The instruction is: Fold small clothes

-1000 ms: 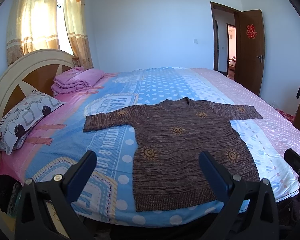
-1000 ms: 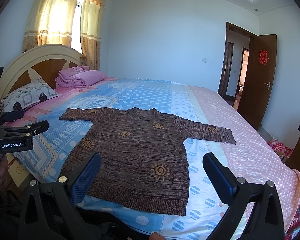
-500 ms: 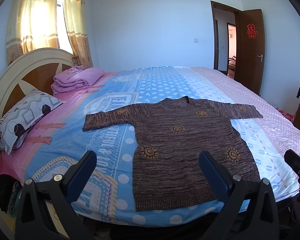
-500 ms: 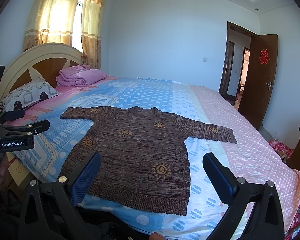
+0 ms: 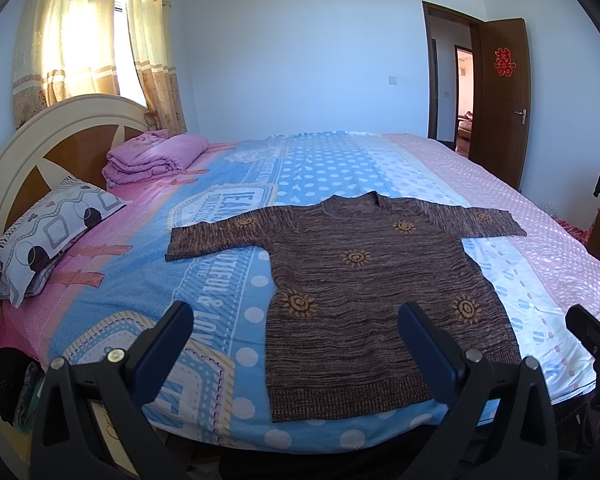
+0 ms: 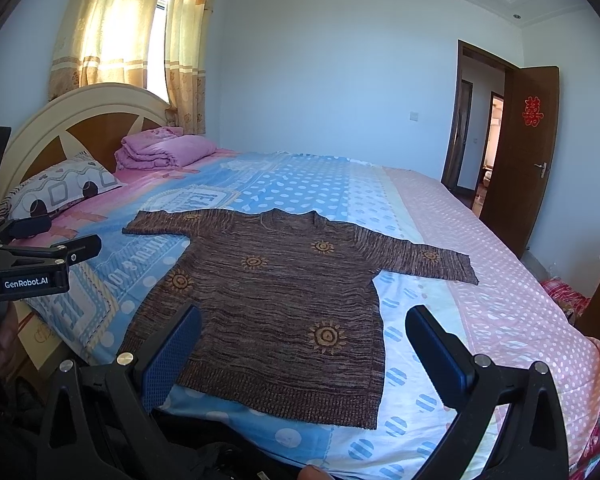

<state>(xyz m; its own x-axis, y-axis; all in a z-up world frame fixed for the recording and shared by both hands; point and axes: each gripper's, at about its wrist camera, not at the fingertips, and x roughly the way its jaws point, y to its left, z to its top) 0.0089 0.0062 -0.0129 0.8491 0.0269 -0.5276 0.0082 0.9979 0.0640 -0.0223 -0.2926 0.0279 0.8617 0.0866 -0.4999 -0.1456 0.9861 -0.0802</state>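
The bed (image 5: 520, 216) is filling most of both views, its blue, white and pink dotted sheet running from the lower edge up to the far wall. The headboard (image 5: 40, 148) is standing at the left of the frame, with a patterned pillow (image 5: 48, 236) leaning against it and a folded pink blanket (image 5: 152, 156) sitting just beyond, toward the upper left. The brown sweater (image 5: 364, 292) is lying flat at the centre of the frame, front up, both sleeves stretched out to the sides, neckline pointing toward the far wall and hem lying near the bed's lower edge. No crease or fold is showing in it, so the folding is judged not yet begun: sleeves and body are all remaining to be turned in. The left gripper (image 5: 296, 332) is hovering at the bottom of its view, fingers spread wide and gripping nothing, clear of the cloth, with the hem's left portion showing between them. The right gripper (image 6: 304, 336) is likewise hovering at the bottom of its view, fingers spread wide apart and empty, framing the lower body of the sweater without touching it. A fingertip of the person (image 6: 314, 472) is showing at the bottom edge of the right view. The open door (image 5: 500, 100) is standing at the upper right.
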